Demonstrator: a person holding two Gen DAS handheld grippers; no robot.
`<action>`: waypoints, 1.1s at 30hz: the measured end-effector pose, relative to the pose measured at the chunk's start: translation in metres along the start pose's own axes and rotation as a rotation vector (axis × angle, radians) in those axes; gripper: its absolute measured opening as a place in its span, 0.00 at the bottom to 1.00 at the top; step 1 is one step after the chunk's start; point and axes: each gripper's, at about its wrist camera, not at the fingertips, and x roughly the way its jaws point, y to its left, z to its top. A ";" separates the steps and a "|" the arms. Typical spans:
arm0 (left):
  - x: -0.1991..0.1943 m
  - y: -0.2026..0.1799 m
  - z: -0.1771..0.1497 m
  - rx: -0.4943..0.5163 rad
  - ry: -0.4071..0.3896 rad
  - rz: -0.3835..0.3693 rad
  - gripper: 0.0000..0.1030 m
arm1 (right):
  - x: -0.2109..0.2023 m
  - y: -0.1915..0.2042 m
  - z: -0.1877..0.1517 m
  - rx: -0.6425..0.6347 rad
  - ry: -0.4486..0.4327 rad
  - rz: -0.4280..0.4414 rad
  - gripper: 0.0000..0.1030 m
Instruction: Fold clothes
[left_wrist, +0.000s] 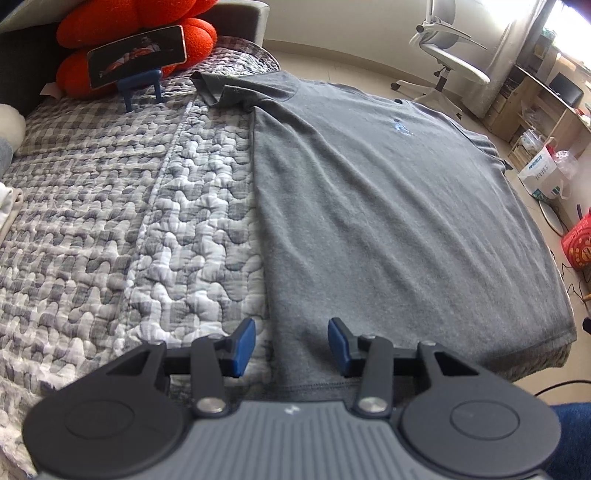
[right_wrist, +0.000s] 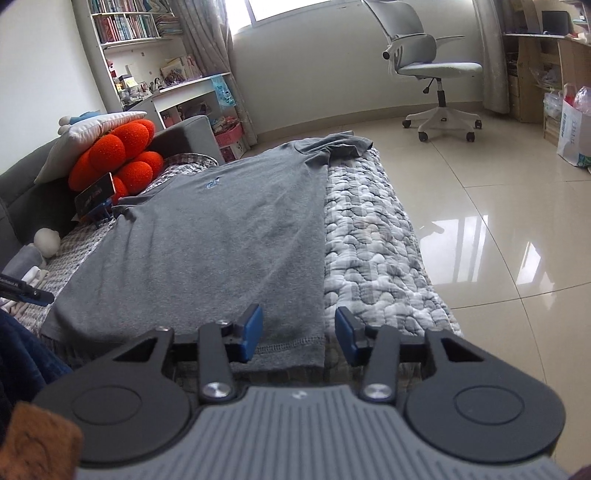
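Note:
A grey T-shirt (left_wrist: 388, 206) lies spread flat, front up, on a quilted checked bedspread (left_wrist: 110, 229); a small pale-blue logo marks its chest. My left gripper (left_wrist: 291, 345) is open just above the shirt's hem at its left corner, blue pads on either side of the side seam. In the right wrist view the same T-shirt (right_wrist: 207, 243) stretches away from me, and my right gripper (right_wrist: 299, 334) is open over the hem's right corner, with the left pad above cloth and the right pad above the bedspread (right_wrist: 373, 251). Neither gripper holds anything.
An orange plush cushion (left_wrist: 122, 33) and a phone on a blue stand (left_wrist: 136, 57) sit at the far end of the bed. A white office chair (right_wrist: 432, 74) stands on the glossy tiled floor (right_wrist: 498, 221). Bags and shelves line the wall.

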 end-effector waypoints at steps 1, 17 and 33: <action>0.002 -0.001 -0.003 0.006 0.007 0.001 0.42 | 0.001 -0.003 -0.002 0.008 0.001 -0.001 0.43; -0.022 -0.014 -0.017 0.042 -0.028 -0.019 0.05 | -0.001 0.015 0.001 0.006 -0.010 -0.037 0.08; -0.005 -0.023 -0.019 0.157 0.041 0.076 0.07 | 0.008 0.020 0.007 -0.057 0.080 -0.170 0.04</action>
